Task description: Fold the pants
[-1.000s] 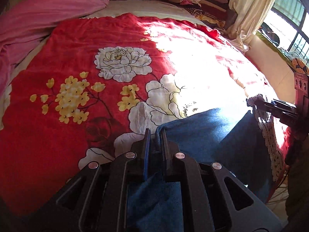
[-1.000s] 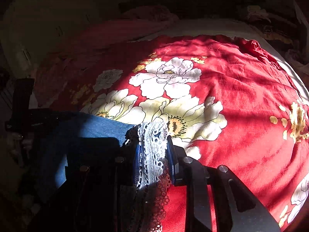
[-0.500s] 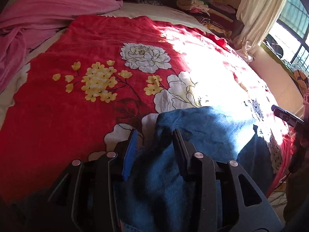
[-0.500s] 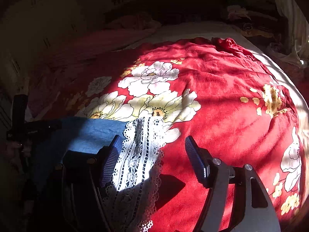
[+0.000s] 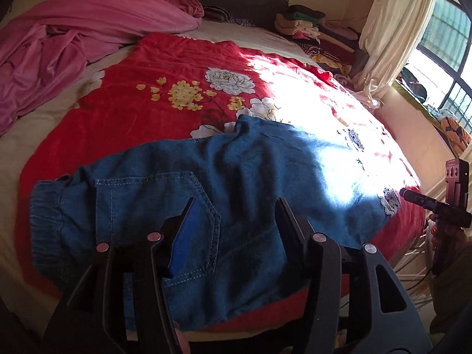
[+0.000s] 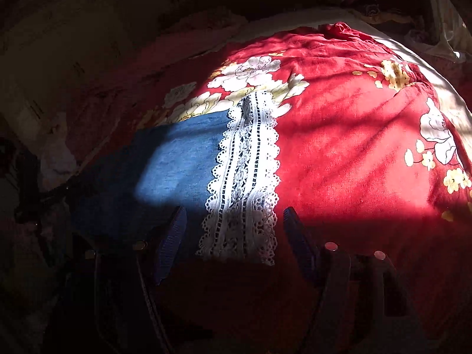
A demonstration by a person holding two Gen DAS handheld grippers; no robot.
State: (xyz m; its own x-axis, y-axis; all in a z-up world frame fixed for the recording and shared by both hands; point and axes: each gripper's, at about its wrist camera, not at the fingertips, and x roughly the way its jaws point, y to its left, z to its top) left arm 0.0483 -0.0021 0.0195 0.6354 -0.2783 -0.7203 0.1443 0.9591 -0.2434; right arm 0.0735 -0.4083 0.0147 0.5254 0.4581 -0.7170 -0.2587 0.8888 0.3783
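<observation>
Lying flat across the near part of the red floral blanket (image 5: 124,112): blue denim pants (image 5: 236,183), waistband at the left. Showing pocket and waistband only from the left wrist; showing the white lace hem (image 6: 244,177) plainly only from the right. Hanging apart, gripping nothing: left gripper (image 5: 236,224), right gripper (image 6: 234,236). Leaving open blanket beyond, toward the pink bedding (image 5: 73,35).

Red floral blanket (image 5: 153,109), pink sheet (image 5: 73,38)
</observation>
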